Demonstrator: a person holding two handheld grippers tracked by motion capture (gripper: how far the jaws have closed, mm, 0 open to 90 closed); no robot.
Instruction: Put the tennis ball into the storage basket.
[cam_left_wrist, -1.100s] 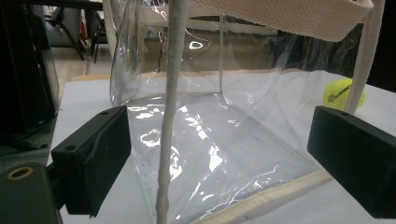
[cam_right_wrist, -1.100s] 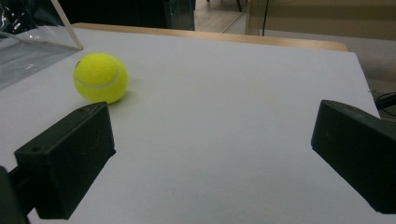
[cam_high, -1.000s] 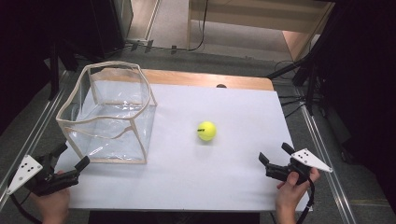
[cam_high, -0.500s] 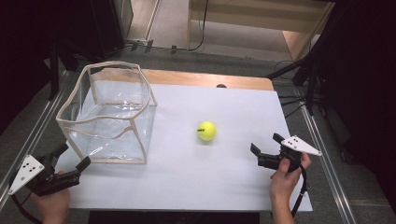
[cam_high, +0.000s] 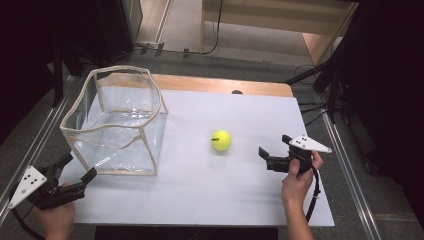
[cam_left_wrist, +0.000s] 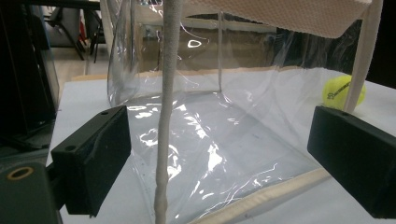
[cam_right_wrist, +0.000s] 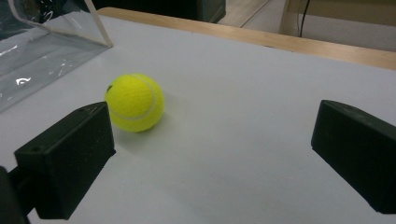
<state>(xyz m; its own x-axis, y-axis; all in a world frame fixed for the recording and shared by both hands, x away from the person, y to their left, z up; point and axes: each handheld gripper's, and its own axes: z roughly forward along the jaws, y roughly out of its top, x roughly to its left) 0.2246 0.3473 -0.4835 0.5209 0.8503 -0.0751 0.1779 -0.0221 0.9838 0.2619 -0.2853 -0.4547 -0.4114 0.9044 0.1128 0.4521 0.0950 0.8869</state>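
The right gripper (cam_high: 273, 154), jaws wide, has moved nearer the tennis ball (cam_high: 221, 140) since earlier.

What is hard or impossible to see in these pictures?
- Tennis ball, left gripper view: partly hidden behind the clear box's pale corner strip.
- Ball's black print, high view: too small to read.
- Left gripper, high view: its hand is cut off by the bottom edge.

In the left gripper view, the clear box's (cam_left_wrist: 219, 126) top runs off the frame. Its pale corner seam (cam_left_wrist: 358, 70) hides part of the tennis ball (cam_left_wrist: 337, 90).
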